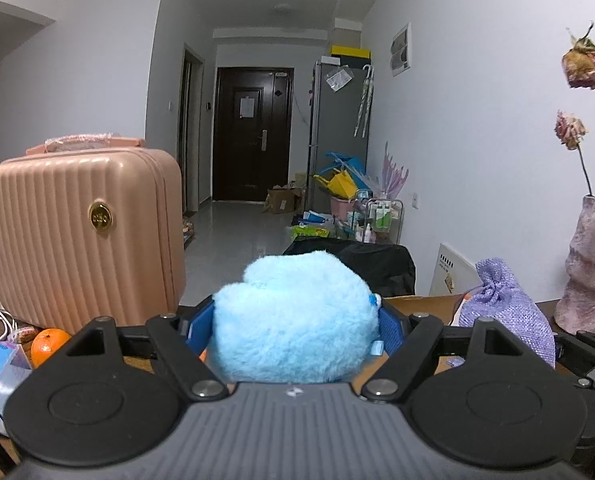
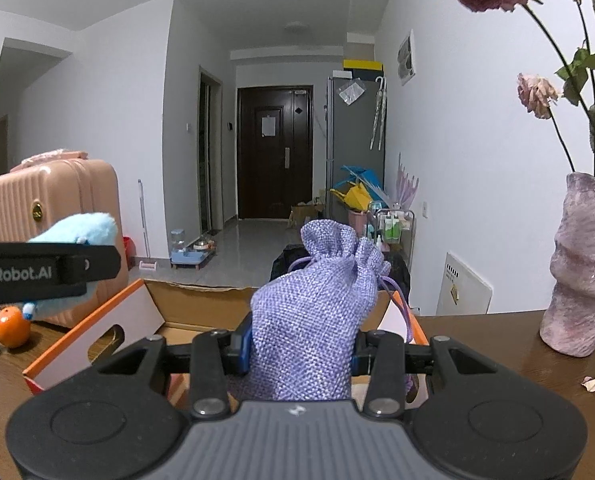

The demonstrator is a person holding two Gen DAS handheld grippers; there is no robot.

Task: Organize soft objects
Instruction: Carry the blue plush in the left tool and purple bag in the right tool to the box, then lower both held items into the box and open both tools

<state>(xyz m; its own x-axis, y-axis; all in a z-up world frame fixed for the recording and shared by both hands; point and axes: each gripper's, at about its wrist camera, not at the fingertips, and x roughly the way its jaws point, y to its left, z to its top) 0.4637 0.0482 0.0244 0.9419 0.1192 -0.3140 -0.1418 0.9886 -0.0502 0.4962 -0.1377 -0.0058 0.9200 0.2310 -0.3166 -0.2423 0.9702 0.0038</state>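
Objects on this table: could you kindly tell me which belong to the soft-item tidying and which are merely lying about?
Part of the job:
- blue plush toy, in the left hand-held gripper
- purple drawstring pouch, in the right hand-held gripper
- open cardboard box

Lying about:
- orange
- pink suitcase
- vase

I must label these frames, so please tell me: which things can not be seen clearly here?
- Cardboard box inside: right wrist view, hidden by the purple pouch and right gripper.
- Blue plush toy face: left wrist view, turned away.
- Shelf bottles: too small.
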